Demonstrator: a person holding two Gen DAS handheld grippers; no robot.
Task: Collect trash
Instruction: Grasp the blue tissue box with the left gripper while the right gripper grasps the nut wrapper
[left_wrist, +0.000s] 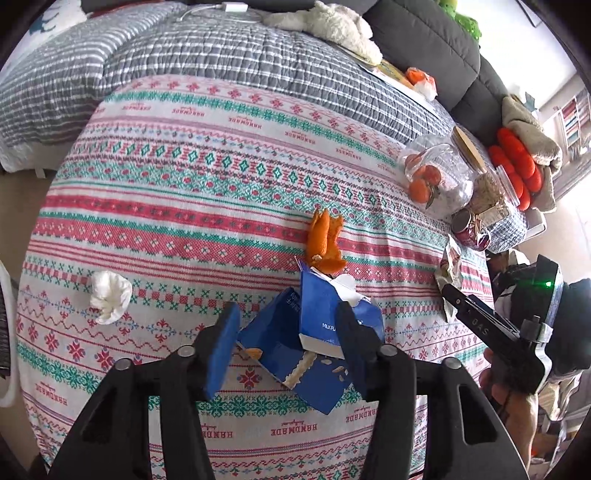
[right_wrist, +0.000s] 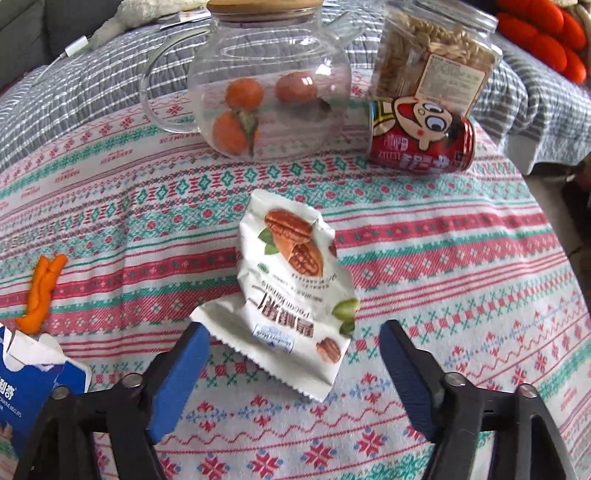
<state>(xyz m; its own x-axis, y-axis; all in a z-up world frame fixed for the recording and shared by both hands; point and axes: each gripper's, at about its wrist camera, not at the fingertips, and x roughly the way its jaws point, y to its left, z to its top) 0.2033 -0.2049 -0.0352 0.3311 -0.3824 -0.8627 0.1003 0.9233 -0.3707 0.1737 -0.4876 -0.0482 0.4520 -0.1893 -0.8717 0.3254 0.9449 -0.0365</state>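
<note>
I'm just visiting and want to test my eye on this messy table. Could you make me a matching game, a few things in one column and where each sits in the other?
Things:
1. crumpled white tissue ball
2. curled orange peel
3. white pecan snack wrapper
4. red cartoon drink can

Places:
A. lying on its side by the clear glass teapot
B. between the open right gripper fingers
C. alone on the patterned cloth, far left
D. just beyond the torn blue carton

Pairs: 1-C, 2-D, 3-B, 4-A

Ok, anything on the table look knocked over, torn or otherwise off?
Yes. The red can lies on its side beside the glass pot. The blue carton is torn open with crumbs around it, between the left gripper's open fingers.
</note>
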